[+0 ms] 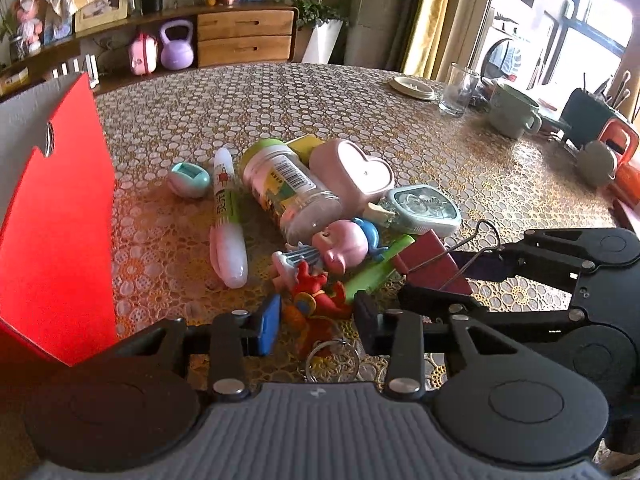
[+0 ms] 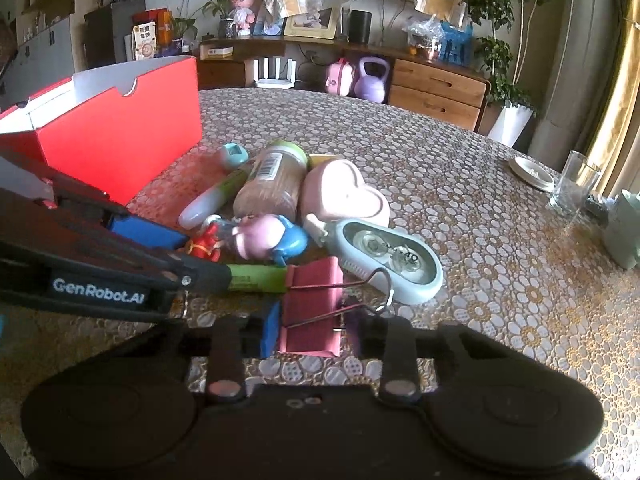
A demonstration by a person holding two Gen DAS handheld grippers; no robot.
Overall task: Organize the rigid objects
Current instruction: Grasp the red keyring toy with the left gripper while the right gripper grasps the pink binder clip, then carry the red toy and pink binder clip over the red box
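Red plastic and tangled shapes are crowding the middle of the round surface [image 1: 360,92] with its lace-patterned covering, where a pile of small rigid things is lying beside an open red cardboard box [image 2: 120,132]. The right gripper [image 2: 316,334] is pressing its fingers [image 2: 269,330] against the sides of a dark pink metal binder clip [image 2: 310,312], closed on it, the clip resting on the surface at the near edge of the pile with its wire handles sticking out. The left gripper [image 1: 316,322] is sitting with its fingers [image 1: 269,326] partly closed around a small red figurine keychain [image 1: 320,296], one on each side, though whether the pads are actually pressing on it cannot be told; its metal ring is lying just below on the cloth. Behind these, a clear plastic jar with a green lid [image 1: 288,188] is lying on its side, touching a pink heart-shaped box [image 1: 352,172]. A pale blue correction tape dispenser [image 2: 392,256] is lying just beside the clip, a pink pig toy [image 1: 344,244] is resting on the pile between jar and keychain, and a white and pink tube [image 1: 228,216] is lying to the left of the jar, near a small teal round gadget [image 1: 189,179].
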